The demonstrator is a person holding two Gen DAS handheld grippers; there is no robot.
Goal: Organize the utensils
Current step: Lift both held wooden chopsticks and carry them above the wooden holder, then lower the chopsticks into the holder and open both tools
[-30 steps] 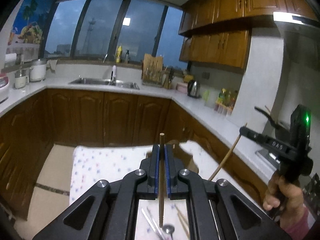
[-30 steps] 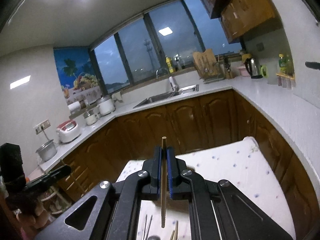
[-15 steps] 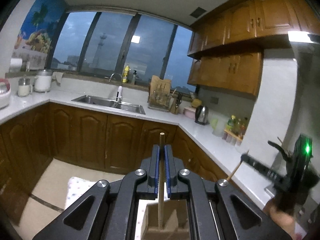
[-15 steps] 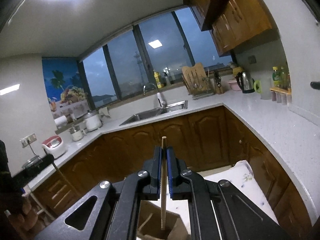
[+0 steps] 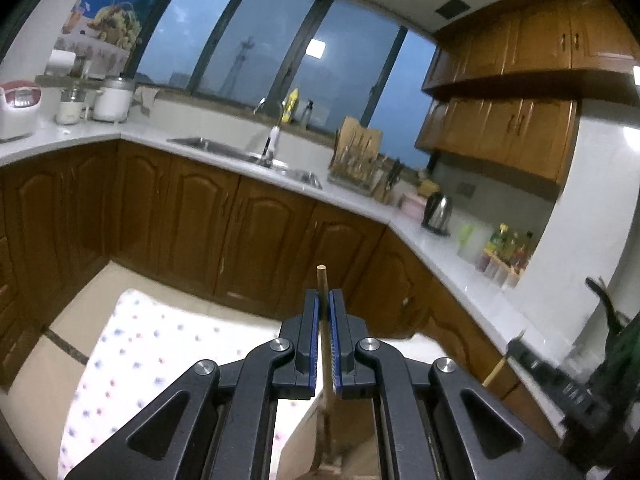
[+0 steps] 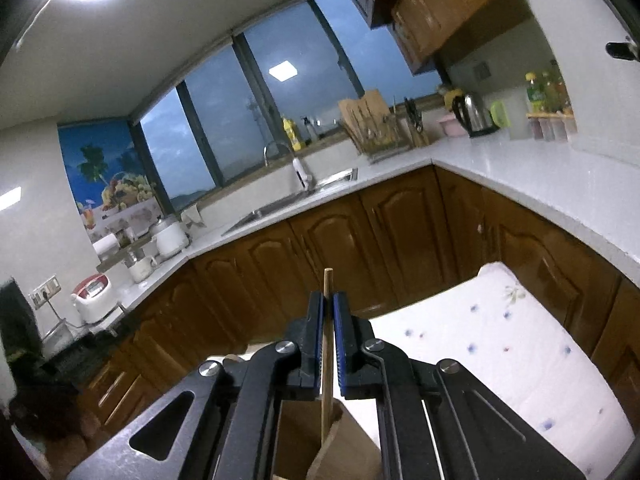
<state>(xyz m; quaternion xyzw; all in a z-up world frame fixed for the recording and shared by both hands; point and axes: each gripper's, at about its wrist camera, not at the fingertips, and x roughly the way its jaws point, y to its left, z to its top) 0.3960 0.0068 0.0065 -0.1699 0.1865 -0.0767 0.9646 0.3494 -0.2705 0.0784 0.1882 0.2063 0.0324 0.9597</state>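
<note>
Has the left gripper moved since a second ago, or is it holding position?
Yes. The left gripper, shut on its chopstick, has come down: loose utensils lay below it then, the cardboard box now.

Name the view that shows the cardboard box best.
The right wrist view: the cardboard box shows its open top and a divider there. The left wrist view catches only a blurred corner behind the claw.

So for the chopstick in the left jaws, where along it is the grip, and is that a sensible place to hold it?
The left gripper is shut on the chopstick near its upper end, pads on opposite sides, only a short tip showing above. Being thin and straight, it suits this side pinch. Its long lower part hangs free toward the cardboard box, so the high grip seems right for lowering it in.
</note>
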